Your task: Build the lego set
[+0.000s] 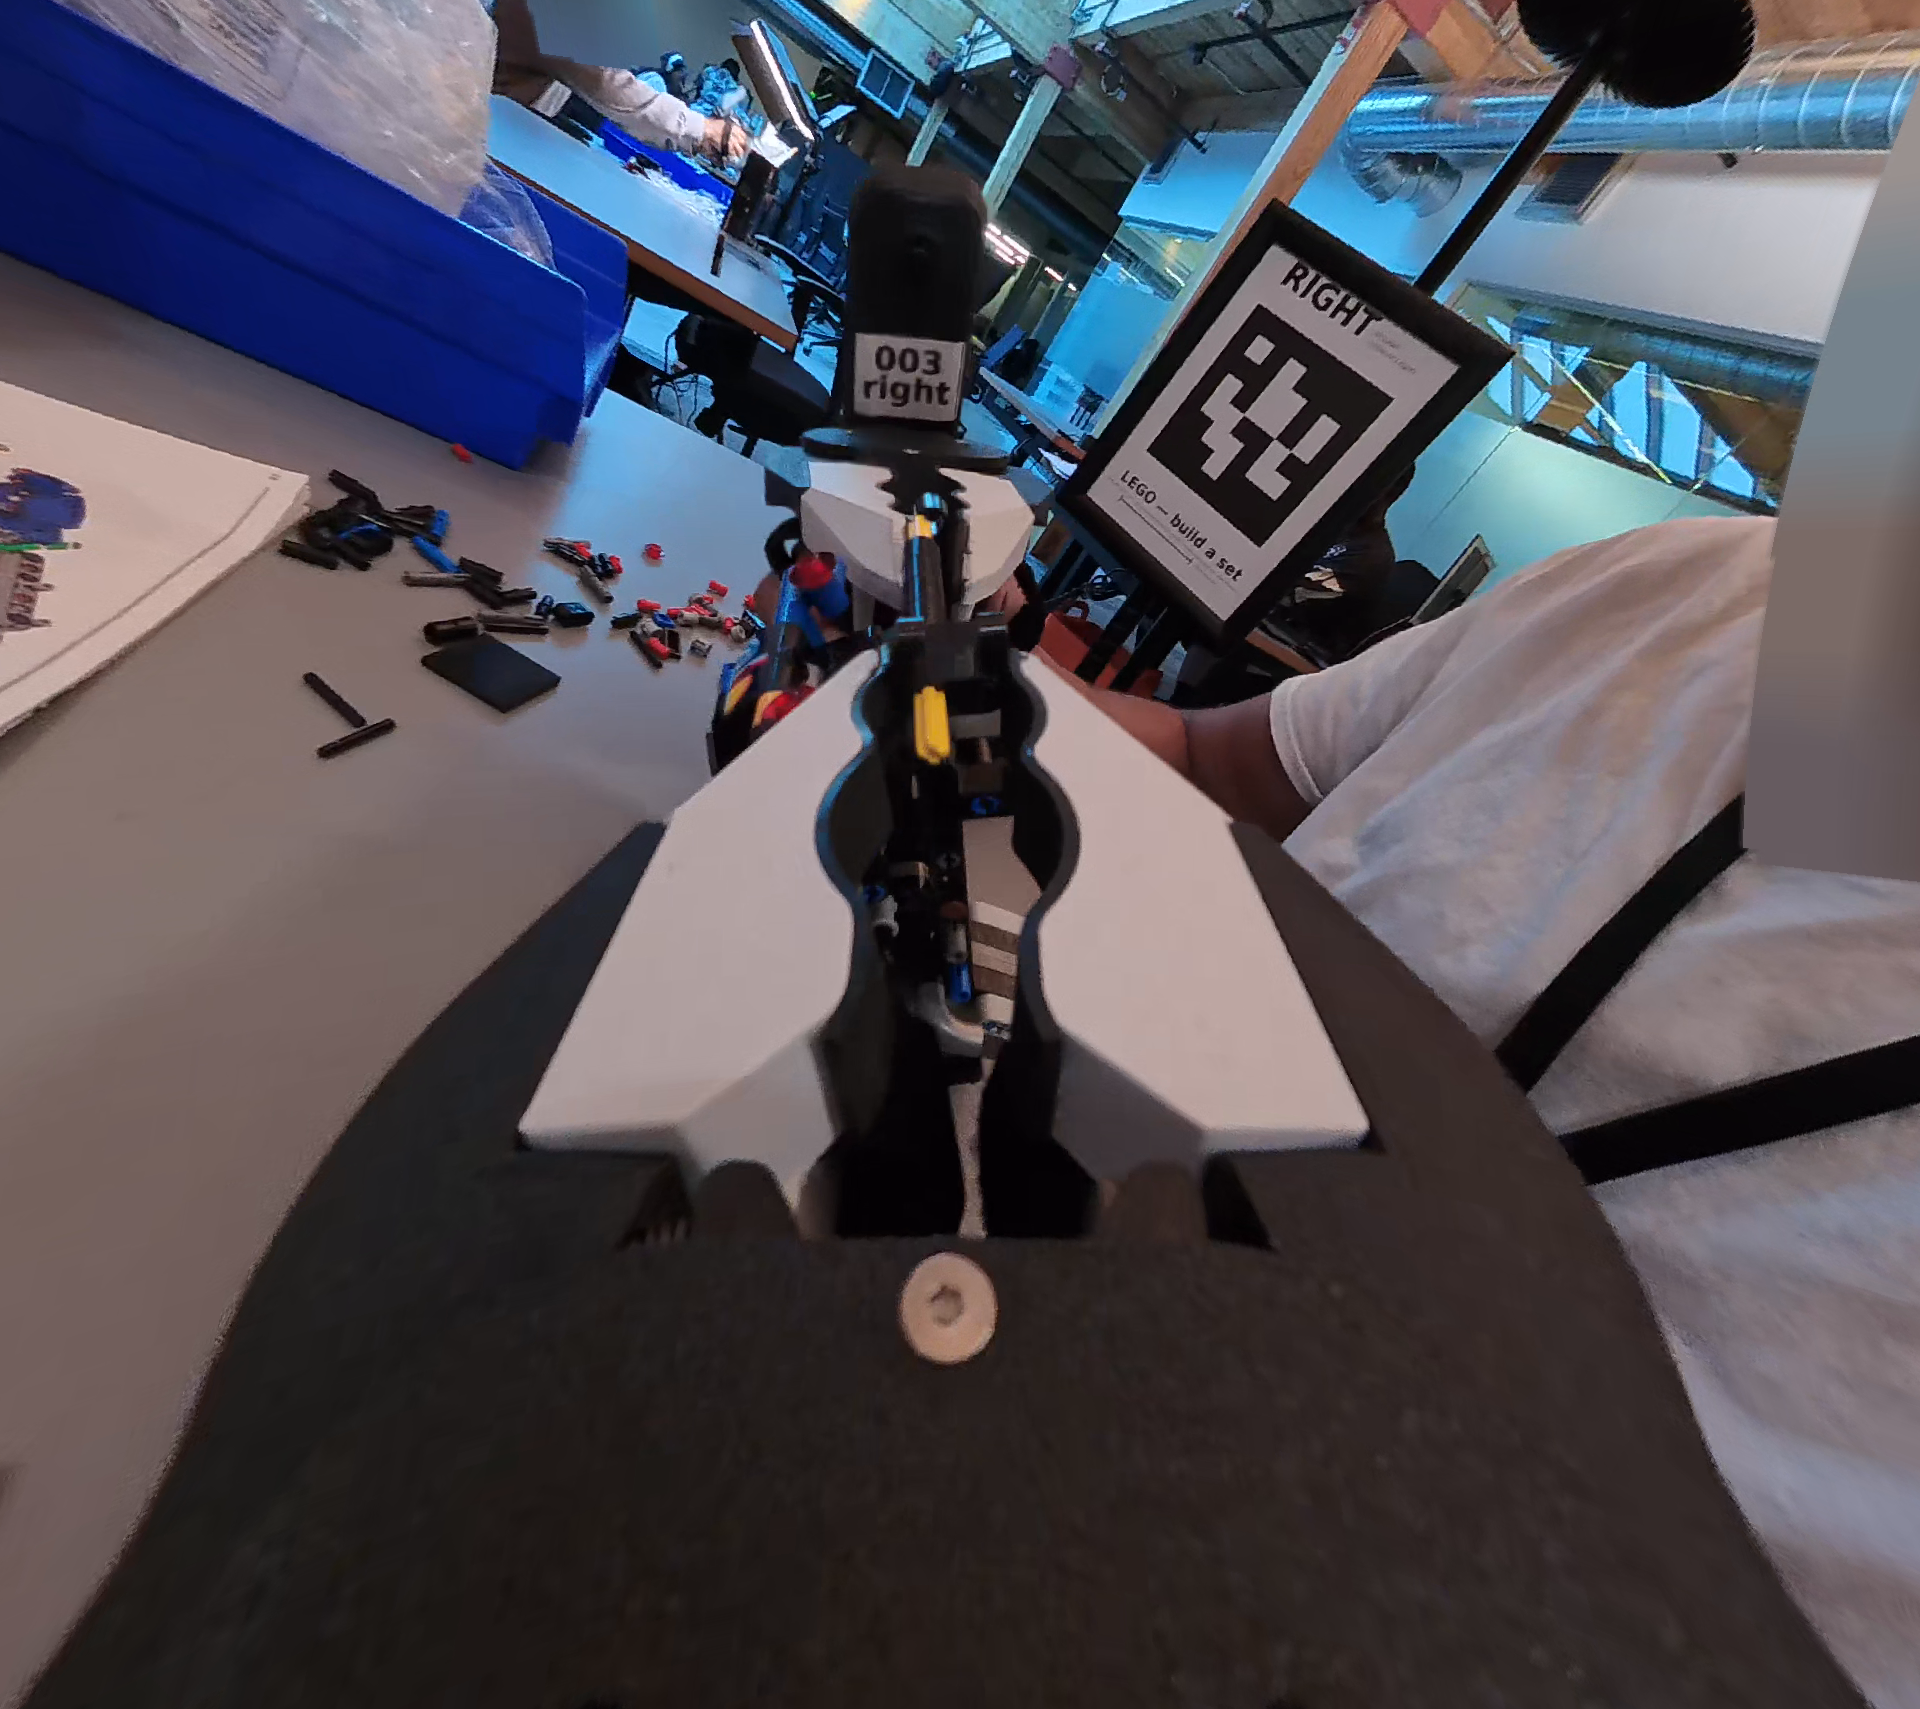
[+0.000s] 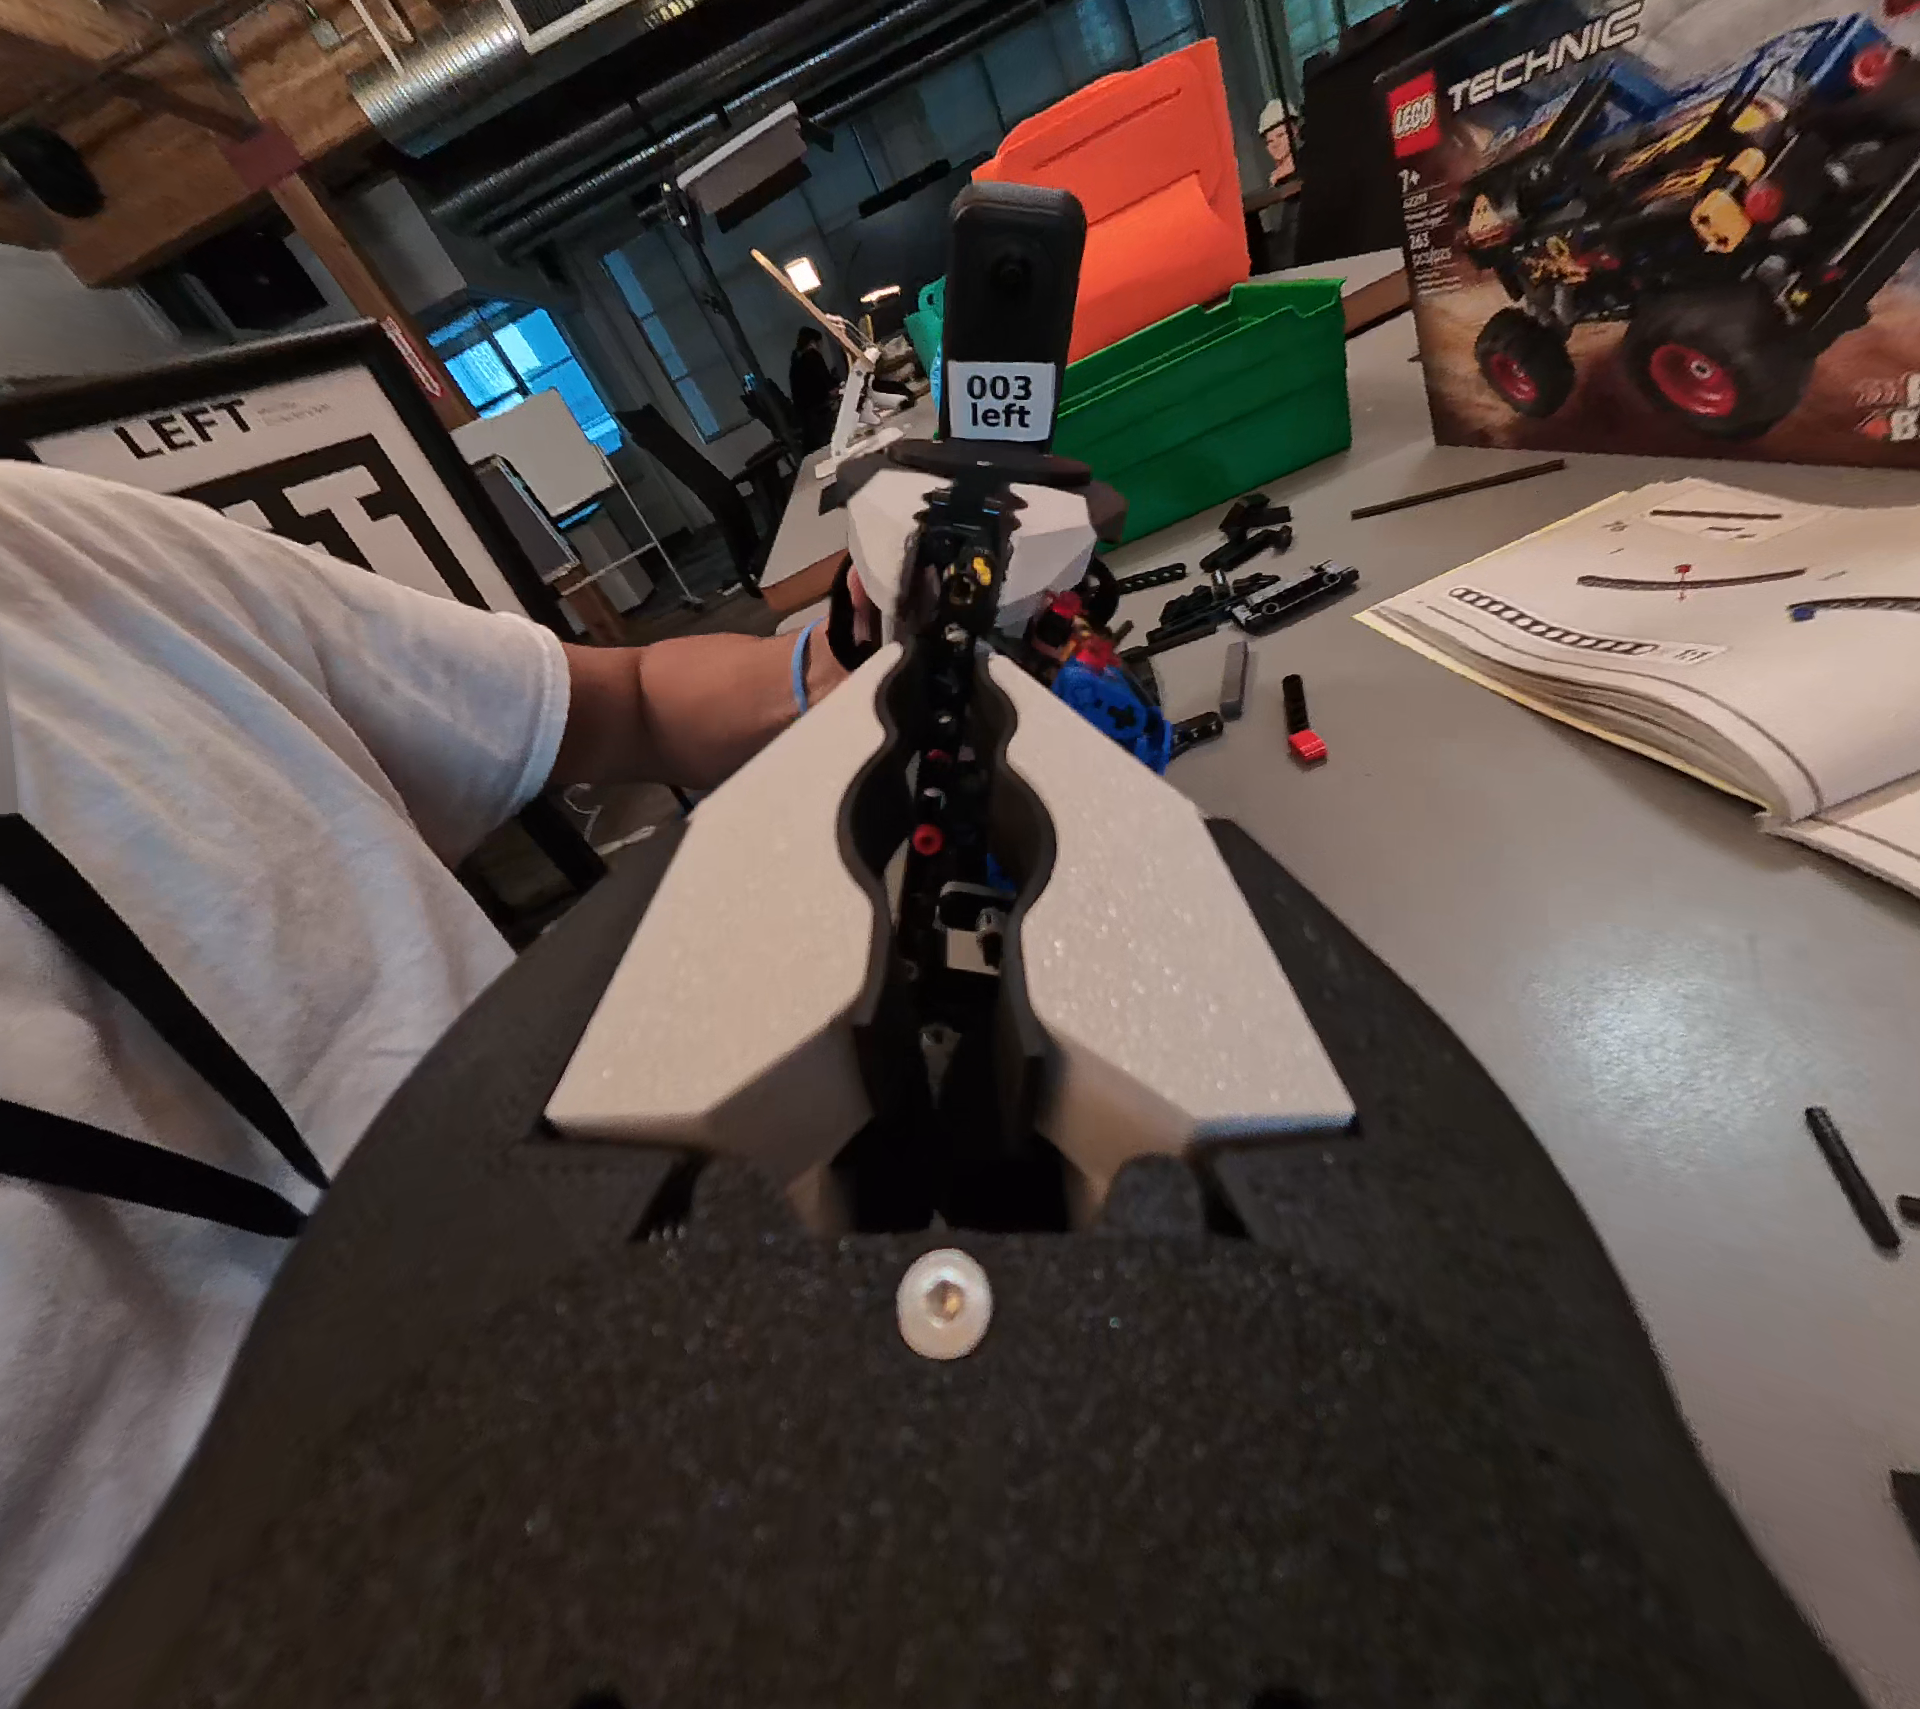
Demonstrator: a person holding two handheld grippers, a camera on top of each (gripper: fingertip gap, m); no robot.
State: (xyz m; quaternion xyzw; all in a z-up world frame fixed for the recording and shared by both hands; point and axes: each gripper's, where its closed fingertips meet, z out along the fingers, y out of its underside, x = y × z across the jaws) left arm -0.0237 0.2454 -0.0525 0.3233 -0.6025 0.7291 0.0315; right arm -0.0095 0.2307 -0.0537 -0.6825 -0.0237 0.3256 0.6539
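Grey counter (image 2: 1455,880) carries loose pieces (image 1: 499,589) beyond both tongs. Left tongs (image 1: 940,683) and right tongs (image 2: 940,672) face each other, each closed narrowly on one end of the lego assembly (image 1: 935,724), lifted between them. Mid-build, seemingly; next likely needs steady pressing together.

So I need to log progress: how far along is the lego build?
Partway. Done: a narrow black assembly with yellow and red pins exists. In hand: the left gripper and right gripper both clamp it from opposite ends. Left: many loose pieces on the table, and the instruction booklet lies open.
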